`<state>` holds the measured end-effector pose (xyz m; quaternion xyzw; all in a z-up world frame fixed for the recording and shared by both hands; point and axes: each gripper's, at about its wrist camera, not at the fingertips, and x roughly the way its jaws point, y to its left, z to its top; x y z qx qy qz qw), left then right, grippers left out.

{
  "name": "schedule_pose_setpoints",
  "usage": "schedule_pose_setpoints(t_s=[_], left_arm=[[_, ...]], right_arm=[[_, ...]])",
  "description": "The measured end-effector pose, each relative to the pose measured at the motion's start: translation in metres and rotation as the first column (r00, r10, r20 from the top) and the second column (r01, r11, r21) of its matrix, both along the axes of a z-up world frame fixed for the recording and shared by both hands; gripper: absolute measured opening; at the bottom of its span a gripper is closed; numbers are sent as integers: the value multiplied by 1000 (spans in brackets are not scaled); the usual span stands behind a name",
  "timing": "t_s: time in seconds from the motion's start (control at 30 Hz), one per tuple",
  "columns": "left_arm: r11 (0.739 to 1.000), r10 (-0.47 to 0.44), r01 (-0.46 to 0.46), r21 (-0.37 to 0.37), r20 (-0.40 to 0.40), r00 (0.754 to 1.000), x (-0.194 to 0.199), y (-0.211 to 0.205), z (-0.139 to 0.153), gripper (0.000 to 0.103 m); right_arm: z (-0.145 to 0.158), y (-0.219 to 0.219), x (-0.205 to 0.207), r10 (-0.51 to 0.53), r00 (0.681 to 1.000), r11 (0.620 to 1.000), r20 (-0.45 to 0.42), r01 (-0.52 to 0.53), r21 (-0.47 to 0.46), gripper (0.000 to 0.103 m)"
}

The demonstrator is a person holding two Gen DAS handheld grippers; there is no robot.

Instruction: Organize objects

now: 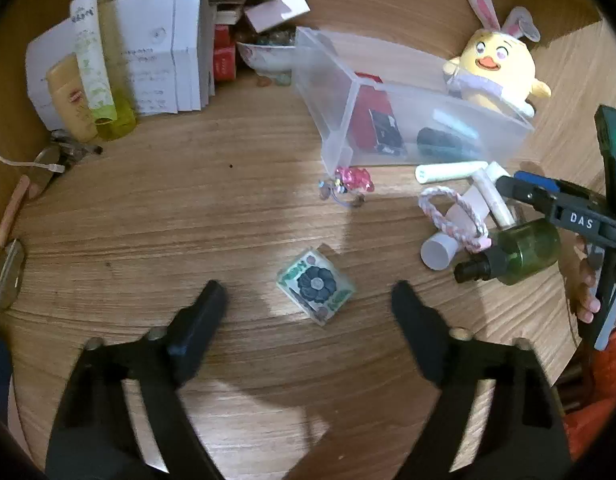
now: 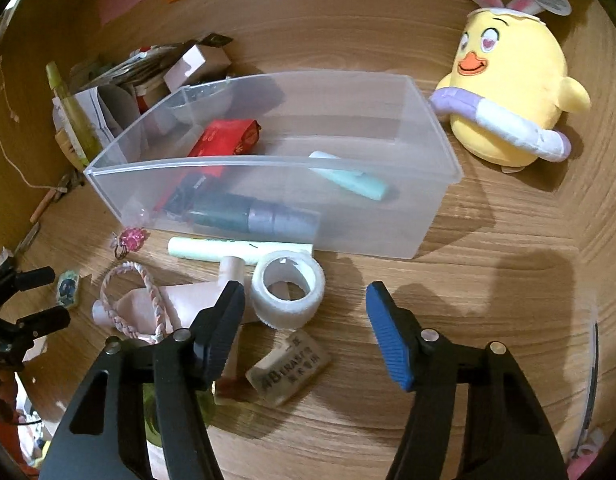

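A clear plastic bin [image 2: 436,204] stands on the wooden desk and holds a red packet [image 2: 228,138], a dark tube [image 2: 248,216] and a mint tube [image 2: 348,180]; it also shows in the left wrist view [image 1: 332,120]. My left gripper [image 1: 308,300] is open, its fingers either side of a small flower-printed packet [image 1: 316,286]. My right gripper [image 2: 304,308] is open above a white tape roll [image 2: 288,288] and an eraser [image 2: 288,368]. A pink braided band [image 2: 128,300], a white-green tube [image 2: 236,250] and a pink charm [image 2: 130,238] lie in front of the bin.
A yellow chick plush [image 2: 512,80] with rabbit ears sits right of the bin. A green bottle [image 1: 524,252] lies under my right gripper. Papers, boxes and bottles [image 1: 108,64] crowd the back left. A cable [image 1: 24,164] and glasses [image 1: 8,276] lie at the left edge.
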<state>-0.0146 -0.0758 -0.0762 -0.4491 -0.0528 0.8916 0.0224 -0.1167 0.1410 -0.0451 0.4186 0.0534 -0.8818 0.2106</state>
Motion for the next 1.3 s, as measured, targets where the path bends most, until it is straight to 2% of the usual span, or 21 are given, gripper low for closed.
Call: schedule_pose_setpoints(t_s=[0.1,0.2,0.3,0.33,0.63,1.3], left_arm=[[1000,-11,10,-26,-11,1000,0,4,0,70],[998,-19,18,-57,-22,1000,-1,8,0,54],[997,-17,14,-82,-40,999,-1,10,1,41],[996,-13,10,-88,-41,999,-2,10,0,41],[999,18,-21,-50,-57,998,-2,6,9,40],[999,34,-35,2,-240,970,-9,18,75,41]], right_arm=[[-3,-3,-3,2,1000,1000,13,-2,3,59],[-4,-4,-6,-1,1000,1000,13,1,7,56],[-4,-4,-8,2,1000,1000,15,-2,4,40],[-4,-4,-8,1,1000,1000,17,-2,4,36],[7,1,2,-20,999,1000,-51,20,0,36],[55,23,32,-55,980,998,-192,46,-52,36]])
